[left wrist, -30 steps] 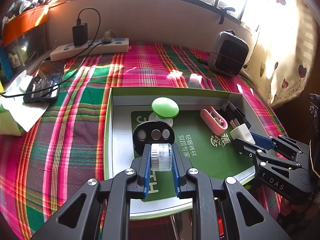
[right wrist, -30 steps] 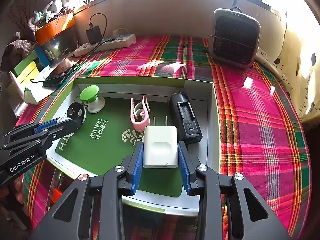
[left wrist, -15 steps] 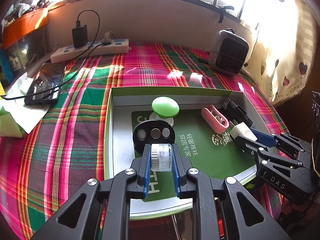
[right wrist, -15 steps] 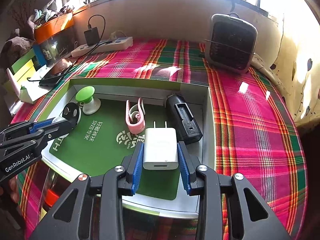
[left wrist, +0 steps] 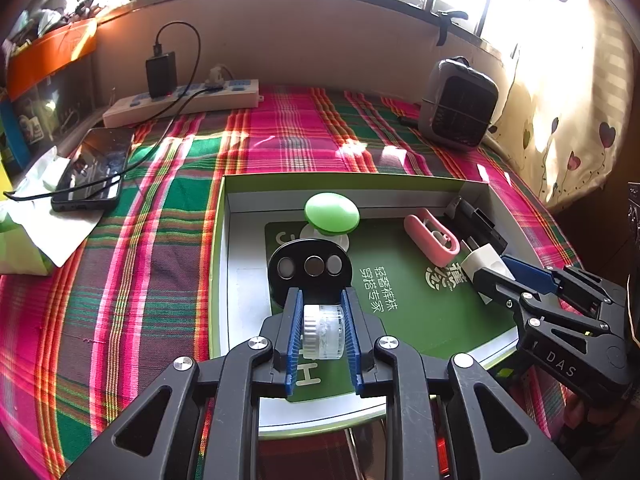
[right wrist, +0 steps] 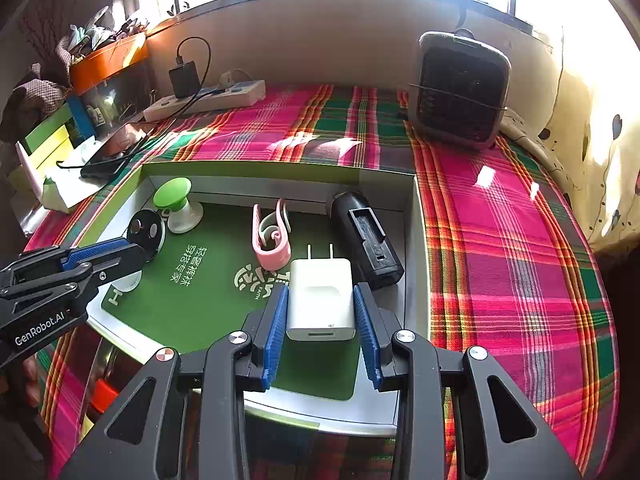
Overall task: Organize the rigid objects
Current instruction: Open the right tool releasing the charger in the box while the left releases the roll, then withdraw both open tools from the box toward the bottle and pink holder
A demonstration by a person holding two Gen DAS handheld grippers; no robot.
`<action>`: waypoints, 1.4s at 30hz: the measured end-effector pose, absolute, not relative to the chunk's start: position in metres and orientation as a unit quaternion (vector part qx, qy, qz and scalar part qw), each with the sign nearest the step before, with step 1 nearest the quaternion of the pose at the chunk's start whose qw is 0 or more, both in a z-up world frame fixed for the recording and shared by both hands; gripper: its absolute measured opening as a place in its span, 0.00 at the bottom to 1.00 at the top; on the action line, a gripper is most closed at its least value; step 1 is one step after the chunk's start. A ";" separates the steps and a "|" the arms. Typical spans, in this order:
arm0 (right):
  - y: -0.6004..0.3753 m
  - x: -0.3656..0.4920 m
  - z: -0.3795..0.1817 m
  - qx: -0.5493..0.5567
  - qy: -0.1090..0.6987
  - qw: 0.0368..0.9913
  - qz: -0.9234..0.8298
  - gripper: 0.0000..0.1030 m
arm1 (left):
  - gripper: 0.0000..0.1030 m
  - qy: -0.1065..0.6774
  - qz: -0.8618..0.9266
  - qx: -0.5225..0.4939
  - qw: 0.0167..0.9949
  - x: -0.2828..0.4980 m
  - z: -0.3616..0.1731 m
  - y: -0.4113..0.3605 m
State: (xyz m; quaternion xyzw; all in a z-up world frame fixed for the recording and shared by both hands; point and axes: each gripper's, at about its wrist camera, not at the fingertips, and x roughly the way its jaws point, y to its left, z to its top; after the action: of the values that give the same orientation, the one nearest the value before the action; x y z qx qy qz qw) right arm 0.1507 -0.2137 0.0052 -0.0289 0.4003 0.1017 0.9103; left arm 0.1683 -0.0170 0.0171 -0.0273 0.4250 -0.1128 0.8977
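white square plastic charger (right wrist: 321,298) freed between widened right hand-held gripper (right wrist: 322,334) pads, resting in green-lined cardboard tray (right wrist: 256,170); clear ribbed plastic cylinder (left wrist: 323,332) still clamped by left hand-held gripper (left wrist: 322,338), awaiting placement.

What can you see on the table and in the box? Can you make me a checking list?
Surface: plaid cloth covering the table.
Job's things: green-lined box holds a green knob, black disc, pink clip and black holder.
Clutter: phone on tissue paper.
Grippers: left gripper shut on a clear wheel; right gripper around a white charger, pads close, contact unclear.
Cables: black cable runs from the power strip to the phone.
Surroundings: small heater, window wall, heart curtain.
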 end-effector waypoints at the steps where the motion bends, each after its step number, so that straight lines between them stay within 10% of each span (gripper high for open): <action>1: -0.214 0.150 0.005 -0.028 0.400 0.910 0.102 0.34 | 0.19 0.425 -0.113 -0.027 0.898 0.168 0.017 -0.017; 42: -0.228 0.077 0.030 0.012 0.363 0.924 0.116 0.42 | 0.25 0.384 -0.103 -0.067 0.915 0.081 0.045 0.012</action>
State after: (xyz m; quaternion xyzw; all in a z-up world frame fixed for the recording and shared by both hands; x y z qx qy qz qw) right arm 0.0769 -0.2277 0.0295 0.0124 0.3633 0.1158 0.9244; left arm 0.0806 0.0117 0.0452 -0.0669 0.3845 -0.1026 0.9150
